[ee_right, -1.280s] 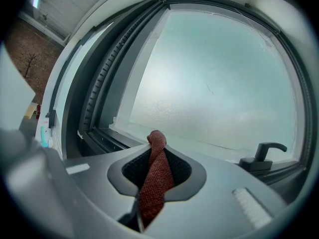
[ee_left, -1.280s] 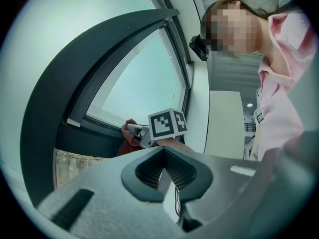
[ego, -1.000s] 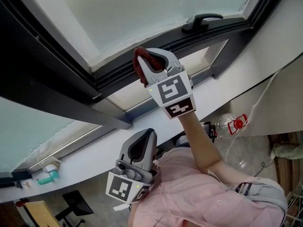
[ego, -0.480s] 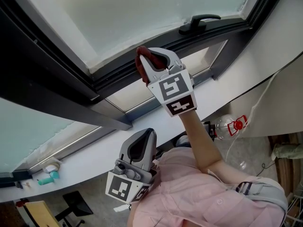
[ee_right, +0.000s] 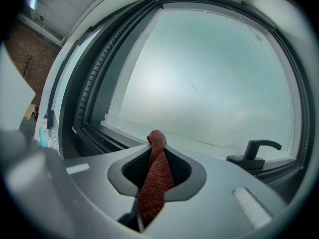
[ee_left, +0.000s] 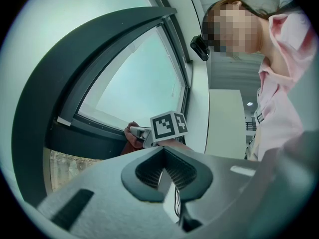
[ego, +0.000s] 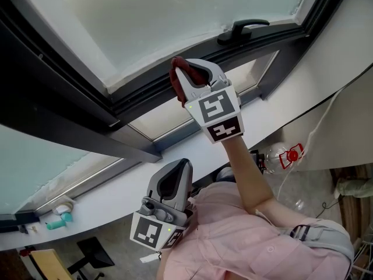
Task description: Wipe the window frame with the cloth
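Observation:
My right gripper (ego: 187, 76) is raised against the dark window frame (ego: 145, 92) and is shut on a reddish-brown cloth (ego: 179, 72). In the right gripper view the cloth (ee_right: 153, 177) runs between the jaws, its tip poking up toward the frame's lower rail (ee_right: 109, 138). The frosted pane (ee_right: 209, 78) fills the view above. My left gripper (ego: 171, 186) hangs low near the person's chest, shut, with nothing between its jaws. In the left gripper view the right gripper's marker cube (ee_left: 168, 126) and the cloth (ee_left: 130, 139) show against the frame (ee_left: 75, 128).
A black window handle (ego: 242, 28) sits on the frame to the right of the cloth. A white sill (ego: 280, 107) runs below the window. On its left end lie a tape roll (ego: 63, 205) and a teal object (ego: 58, 220). A clear bottle (ego: 281, 154) stands below.
The right gripper with the cloth has slid a little to the right along the frame. The left gripper has stayed where it was.

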{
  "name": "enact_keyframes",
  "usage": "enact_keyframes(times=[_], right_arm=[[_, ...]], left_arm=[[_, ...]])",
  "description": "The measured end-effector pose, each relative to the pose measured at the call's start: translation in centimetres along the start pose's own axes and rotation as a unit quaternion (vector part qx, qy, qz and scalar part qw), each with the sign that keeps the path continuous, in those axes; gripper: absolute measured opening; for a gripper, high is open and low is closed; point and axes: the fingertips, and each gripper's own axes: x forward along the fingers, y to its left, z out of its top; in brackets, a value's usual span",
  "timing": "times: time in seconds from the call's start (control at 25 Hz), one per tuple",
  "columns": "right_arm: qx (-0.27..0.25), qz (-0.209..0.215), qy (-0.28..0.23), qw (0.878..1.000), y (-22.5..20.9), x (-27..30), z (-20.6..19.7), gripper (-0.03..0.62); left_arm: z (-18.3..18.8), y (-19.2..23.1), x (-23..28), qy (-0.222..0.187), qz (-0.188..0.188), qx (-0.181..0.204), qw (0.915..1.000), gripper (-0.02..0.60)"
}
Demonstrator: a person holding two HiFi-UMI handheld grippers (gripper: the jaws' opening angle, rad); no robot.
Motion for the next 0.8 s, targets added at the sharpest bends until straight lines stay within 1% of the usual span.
enact_keyframes(times=[0.36,0.56,0.68,0.8], right_arm=[[0.003,-0.003,0.003,1.0,-1.1,-0.2,-0.3,0.064],[0.004,-0.012,0.005,1.0,-2.3,-0.3,-0.7,0.064],[0.006,-0.018,0.009,1.0,-3.1,-0.3,-1.2,0.064],[0.01,-0.019,0.016,1.0,-3.9,-0.7,-1.9,0.064]], left_arm=[[-0.1,-0.1,1.1,-0.002,-0.009,-0.003,1.0,-0.002],[-0.5,-0.5,2.1,0.007,-0.023,-0.007,0.9997,-0.002],[-1.4,-1.0,3.0,0.02,-0.047,-0.016,0.9986,-0.002],[-2.5,-2.7,4.2,0.036,-0.1,-0.033,0.9938,-0.003]])
